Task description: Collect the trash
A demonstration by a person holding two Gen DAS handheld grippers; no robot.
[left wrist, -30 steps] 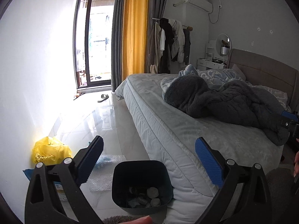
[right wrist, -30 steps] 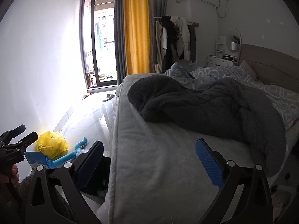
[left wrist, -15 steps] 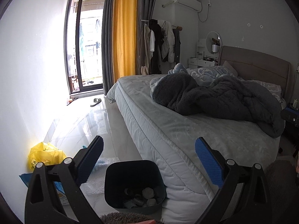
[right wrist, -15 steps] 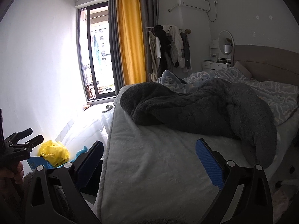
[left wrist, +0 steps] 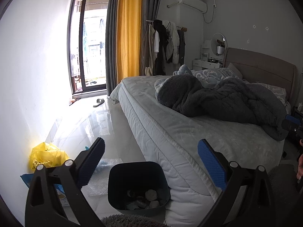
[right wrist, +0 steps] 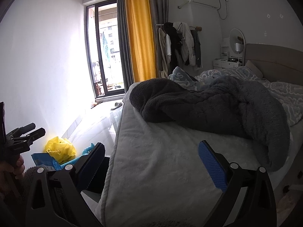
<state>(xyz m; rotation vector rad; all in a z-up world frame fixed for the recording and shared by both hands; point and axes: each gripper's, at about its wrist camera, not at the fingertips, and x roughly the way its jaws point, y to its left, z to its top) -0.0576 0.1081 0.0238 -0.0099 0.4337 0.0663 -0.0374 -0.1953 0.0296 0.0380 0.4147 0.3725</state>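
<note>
Dark bin [left wrist: 137, 177] upright on floor, touching bed corner, crumpled trash [left wrist: 151, 194] in bottom. Yellow plastic bag [left wrist: 47, 157] crumpled against wall, blue packet [right wrist: 42, 159] just beside. Bubble wrap sheet [left wrist: 100, 177] flat between bag and bin.

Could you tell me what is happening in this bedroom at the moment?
A person is collecting trash with a gripper in each hand. Both the left gripper and the right gripper are open and hold nothing. The bin stands on the floor beside the bed, with some rubbish inside. A yellow bag and a blue packet lie by the wall.
</note>
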